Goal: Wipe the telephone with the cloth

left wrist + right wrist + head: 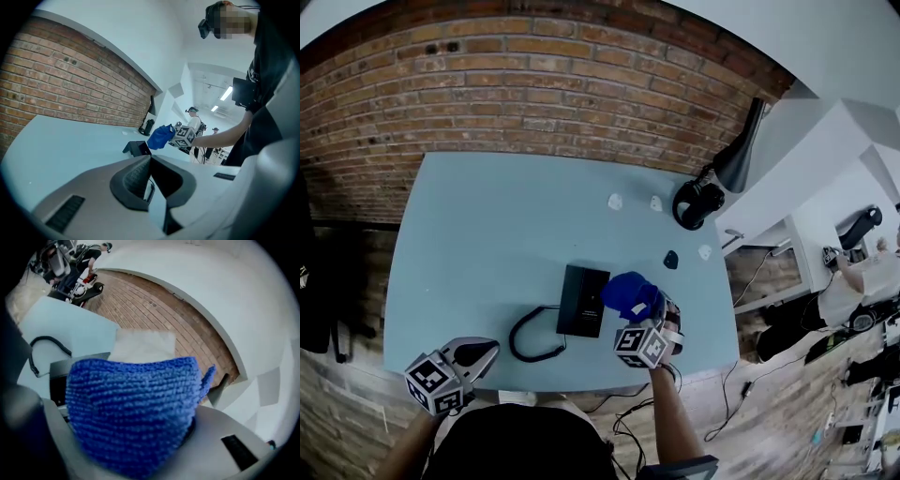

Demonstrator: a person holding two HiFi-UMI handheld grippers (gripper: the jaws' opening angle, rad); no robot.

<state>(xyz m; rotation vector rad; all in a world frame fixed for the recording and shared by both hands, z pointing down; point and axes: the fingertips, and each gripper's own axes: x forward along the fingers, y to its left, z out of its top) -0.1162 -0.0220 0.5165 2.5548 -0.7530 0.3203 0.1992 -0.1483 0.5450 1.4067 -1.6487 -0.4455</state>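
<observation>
Two grippers: right gripper point(650, 310) clamps cloth point(628, 292), masking telephone point(580, 302) edge; left gripper point(478, 353) jaws apart, empty.

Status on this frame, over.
Right gripper shut on blue cloth, at right side of telephone. Left gripper open, empty, near table edge. Nothing in the way.

From the head we look steeply down over the whole counter point(487, 234), with the brick wall point(534, 84) along the top. Our left gripper view sits low by the counter's near edge and faces across it toward that wall and the telephone point(136, 148), some way off. Our right gripper view also faces the wall, so near the cloth point(131, 413) that it fills most of the frame. All three share telephone, counter and wall.
</observation>
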